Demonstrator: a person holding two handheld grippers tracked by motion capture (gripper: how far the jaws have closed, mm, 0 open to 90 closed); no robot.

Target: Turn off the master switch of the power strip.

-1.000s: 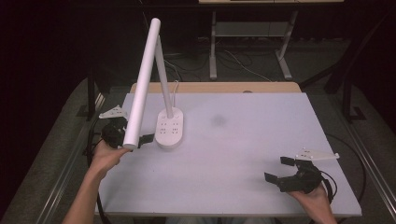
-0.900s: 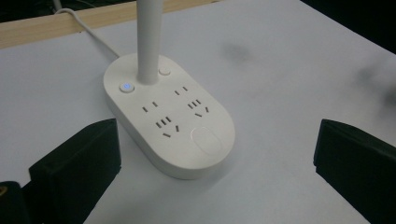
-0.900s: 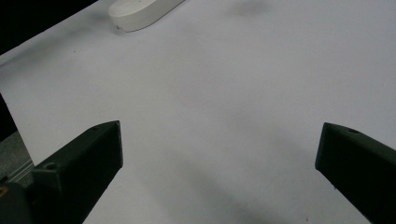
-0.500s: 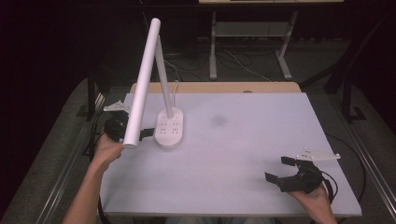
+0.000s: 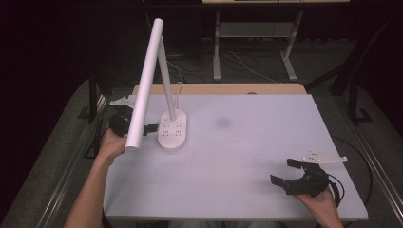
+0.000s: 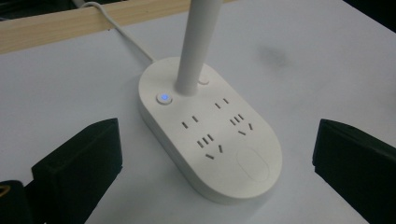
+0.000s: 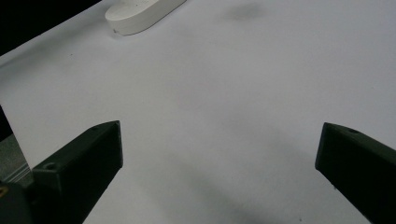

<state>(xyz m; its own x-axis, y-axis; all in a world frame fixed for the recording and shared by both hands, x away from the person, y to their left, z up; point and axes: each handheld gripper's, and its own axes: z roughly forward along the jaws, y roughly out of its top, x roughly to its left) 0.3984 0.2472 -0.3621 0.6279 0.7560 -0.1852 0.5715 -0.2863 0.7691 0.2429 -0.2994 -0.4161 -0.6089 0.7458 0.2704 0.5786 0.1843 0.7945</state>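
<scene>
Left gripper spread wide, flanking lamp base; blue button lit. Right gripper spread over bare table, well apart.

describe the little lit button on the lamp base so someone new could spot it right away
On the white table, find the oval white lamp base with socket slots, near the left gripper. The button sits on its top, beside the foot of the stem. It glows blue, unlike the unlit button on the stem's other side.
</scene>
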